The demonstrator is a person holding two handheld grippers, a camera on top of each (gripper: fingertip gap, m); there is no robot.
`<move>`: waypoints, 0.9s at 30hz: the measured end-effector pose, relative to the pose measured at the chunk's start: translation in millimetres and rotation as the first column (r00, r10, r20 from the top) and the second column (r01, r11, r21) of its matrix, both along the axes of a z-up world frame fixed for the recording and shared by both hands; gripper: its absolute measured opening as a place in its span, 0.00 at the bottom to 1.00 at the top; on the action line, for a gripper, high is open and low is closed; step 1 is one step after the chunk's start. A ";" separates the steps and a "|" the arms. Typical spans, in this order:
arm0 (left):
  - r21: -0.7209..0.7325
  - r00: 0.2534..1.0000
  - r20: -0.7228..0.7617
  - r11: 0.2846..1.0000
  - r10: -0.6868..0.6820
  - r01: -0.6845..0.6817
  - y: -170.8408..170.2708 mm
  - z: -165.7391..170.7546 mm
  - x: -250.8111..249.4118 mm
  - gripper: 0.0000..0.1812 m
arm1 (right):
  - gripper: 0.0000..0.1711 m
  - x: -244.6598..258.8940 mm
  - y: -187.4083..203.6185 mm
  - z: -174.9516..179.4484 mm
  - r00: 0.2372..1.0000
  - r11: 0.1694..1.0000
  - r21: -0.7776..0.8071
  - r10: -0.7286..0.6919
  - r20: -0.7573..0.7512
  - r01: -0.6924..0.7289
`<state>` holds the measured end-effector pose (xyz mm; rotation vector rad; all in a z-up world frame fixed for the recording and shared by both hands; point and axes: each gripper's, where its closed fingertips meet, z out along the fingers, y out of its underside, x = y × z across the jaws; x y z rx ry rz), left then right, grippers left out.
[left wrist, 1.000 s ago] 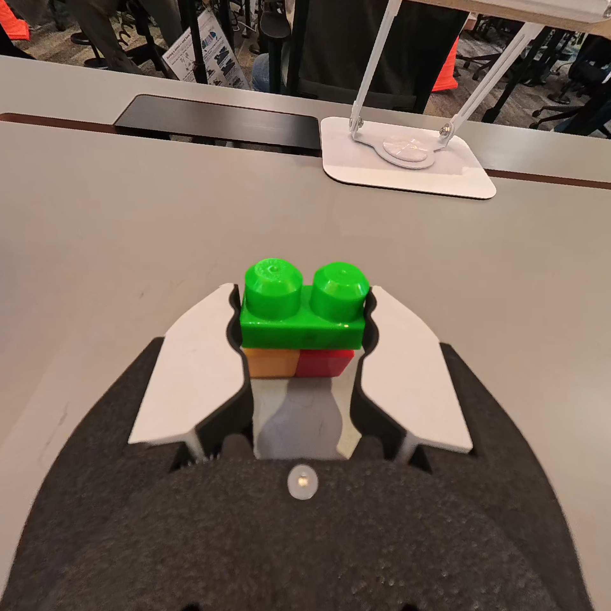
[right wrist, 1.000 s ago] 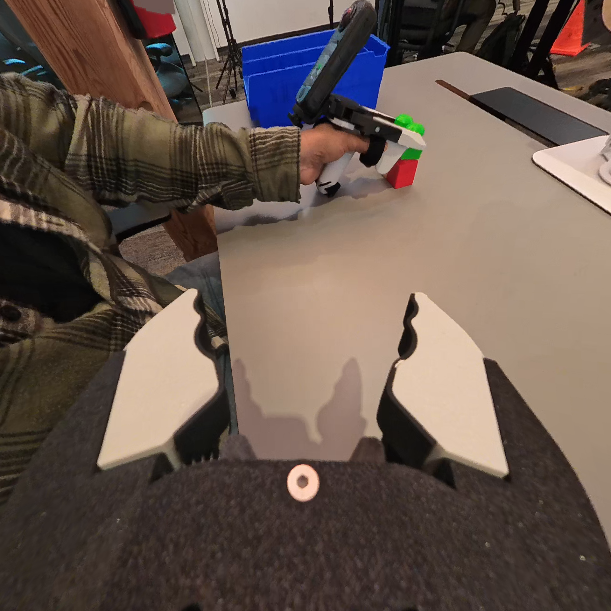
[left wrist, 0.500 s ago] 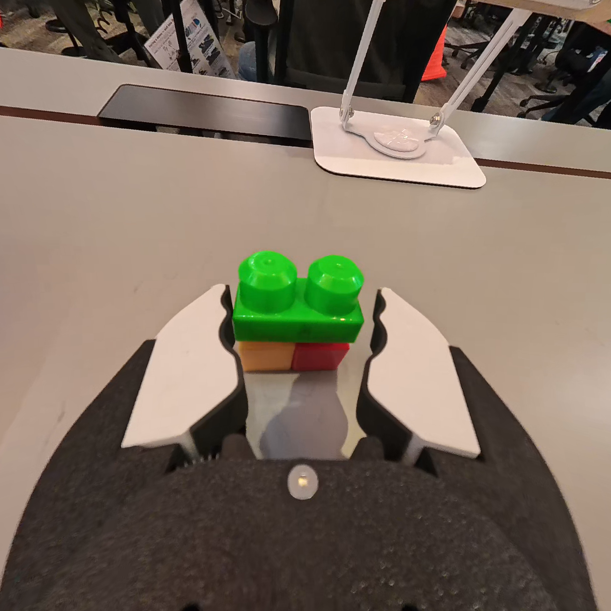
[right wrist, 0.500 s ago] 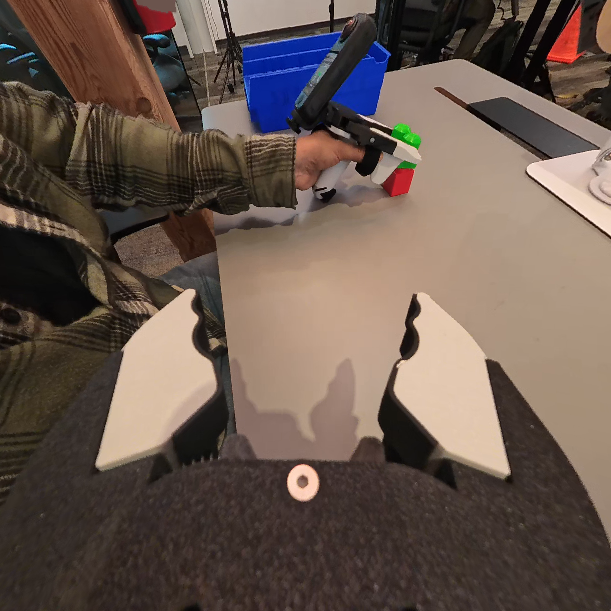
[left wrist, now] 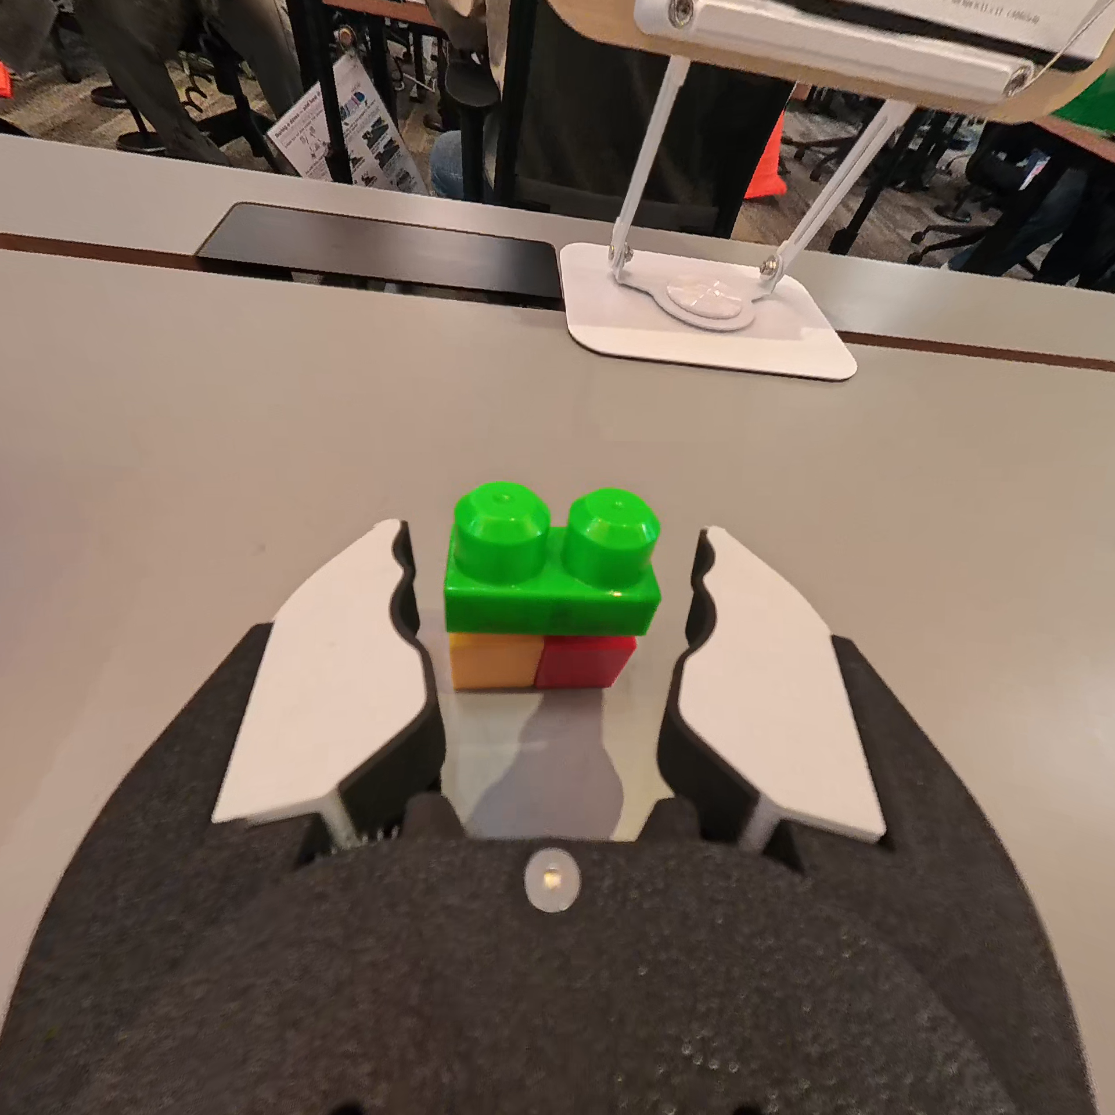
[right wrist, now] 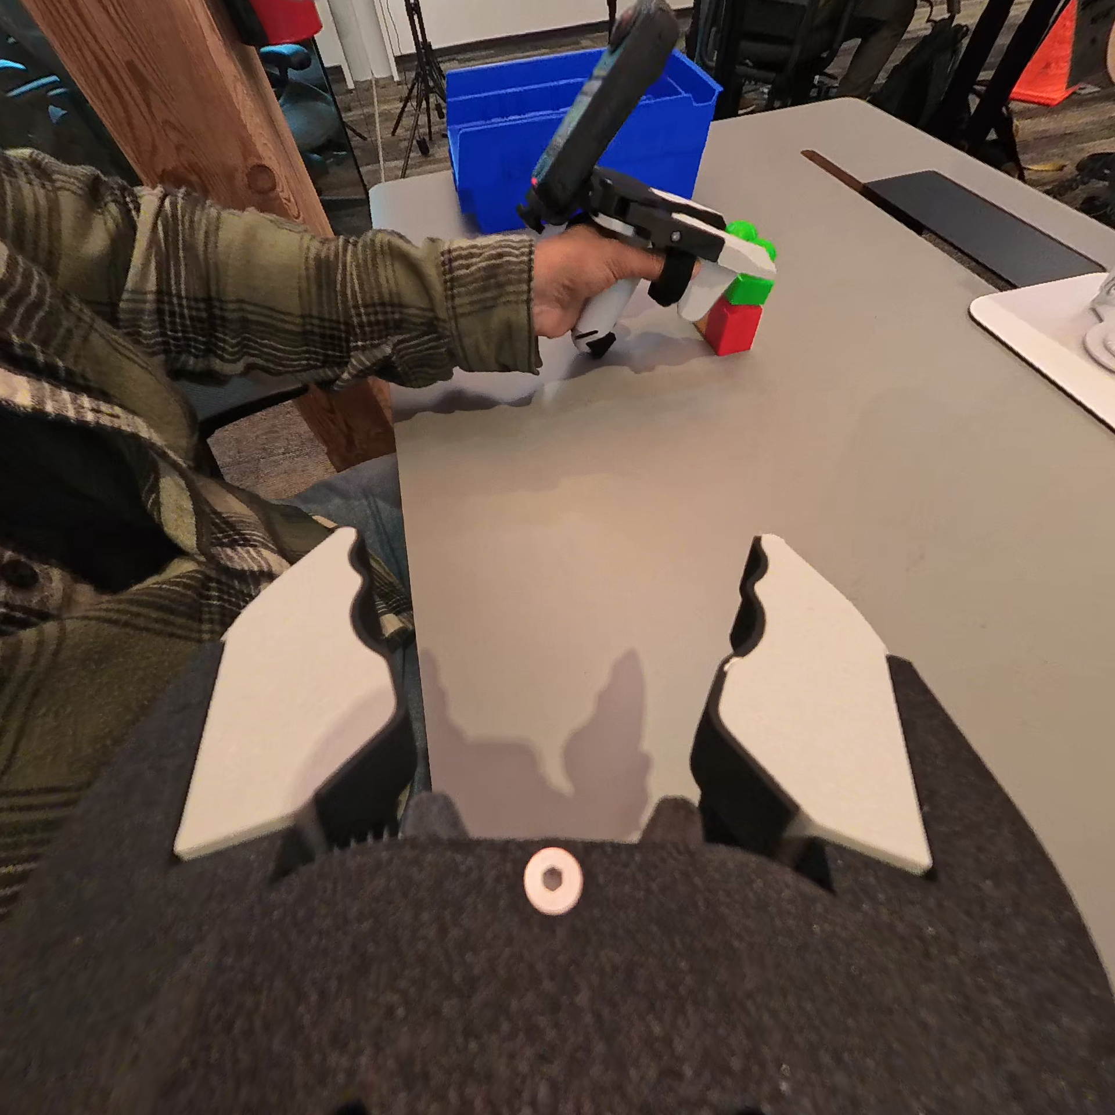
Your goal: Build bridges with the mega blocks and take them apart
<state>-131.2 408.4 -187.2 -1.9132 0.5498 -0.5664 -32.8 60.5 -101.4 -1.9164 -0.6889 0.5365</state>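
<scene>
Block bridge on the grey table (left wrist: 241, 452), both grippers spread.
The green block (left wrist: 552, 573) spans orange block (left wrist: 493, 660) and red block (left wrist: 584, 660), between the untouching left gripper (left wrist: 552, 564) fingers; right gripper (right wrist: 558, 573) is empty, well apart.

An office or lab: grey desks (left wrist: 241, 422) stretch ahead of the fingers, with office chairs (left wrist: 989, 199), tripods (right wrist: 422, 90), an orange cone (right wrist: 1050, 60) and carpet beyond, a blue bin (right wrist: 513, 139) ahead-left.

From your right wrist view, the left gripper's white fingers (right wrist: 745, 256) hide part of the green two-stud plastic block (right wrist: 748, 288); the white flat stand base (right wrist: 1038, 335) runs off the right edge.
</scene>
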 end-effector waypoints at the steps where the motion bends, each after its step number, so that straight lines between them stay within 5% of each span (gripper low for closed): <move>1: 0.002 1.000 0.011 1.000 -0.002 0.002 -0.4 2.7 -0.8 0.49 | 0.67 -0.1 0.6 0.2 1.000 1.000 0.000 0.000 0.001 0.000; 8: 0.060 0.987 0.149 0.997 -0.055 0.046 -7.6 53.9 -26.3 0.51 | 0.68 -6.0 14.4 0.7 1.000 0.999 -0.032 0.016 0.027 -0.015; 12: 0.183 0.946 0.183 0.955 -0.266 0.233 -16.1 88.2 -48.2 0.48 | 0.67 -11.4 41.1 4.8 0.996 0.998 -0.059 0.035 0.076 -0.030; 18: 0.220 0.759 0.231 0.792 -0.609 0.569 -23.2 91.0 -67.2 0.45 | 0.67 -28.9 119.1 9.1 0.987 0.993 -0.098 0.078 0.140 -0.065; 27: 0.341 0.501 0.060 0.490 -0.863 0.803 -21.3 81.6 -62.9 0.44 | 0.65 -76.3 250.8 -13.3 0.941 0.964 -0.227 0.199 0.273 -0.138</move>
